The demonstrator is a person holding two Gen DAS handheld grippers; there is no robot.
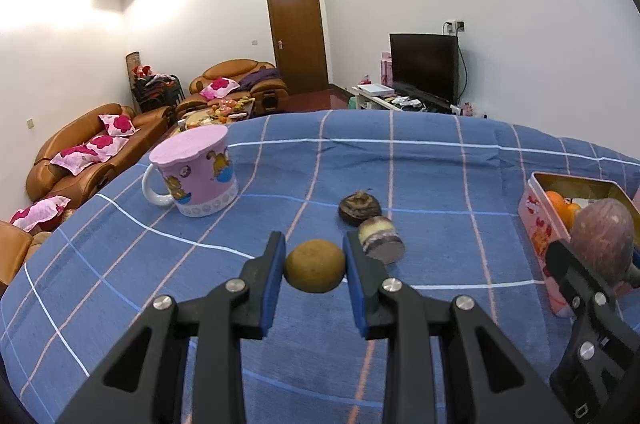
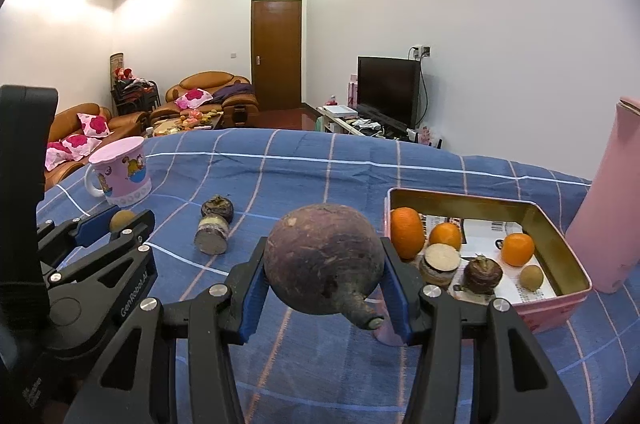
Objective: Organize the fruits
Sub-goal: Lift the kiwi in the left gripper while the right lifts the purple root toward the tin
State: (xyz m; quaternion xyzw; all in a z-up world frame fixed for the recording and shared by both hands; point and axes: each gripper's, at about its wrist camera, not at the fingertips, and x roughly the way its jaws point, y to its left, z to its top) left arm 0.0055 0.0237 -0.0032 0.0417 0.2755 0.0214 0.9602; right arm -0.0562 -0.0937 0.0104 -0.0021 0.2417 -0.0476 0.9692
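Jaws hide nothing rightward: only right wrist shows tin's [image 2: 560,244] oranges [image 2: 518,249].

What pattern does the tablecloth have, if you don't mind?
Blue tablecloth with a white and pink check; clearest in the left wrist view.

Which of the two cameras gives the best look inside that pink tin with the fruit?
The right wrist view: the pink tin lies open there, showing all its contents. The left wrist view catches only one end of it at the frame's edge.

right gripper [image 2: 324,266] clamping purple fruit [image 2: 322,260], pink tin [image 2: 560,298]
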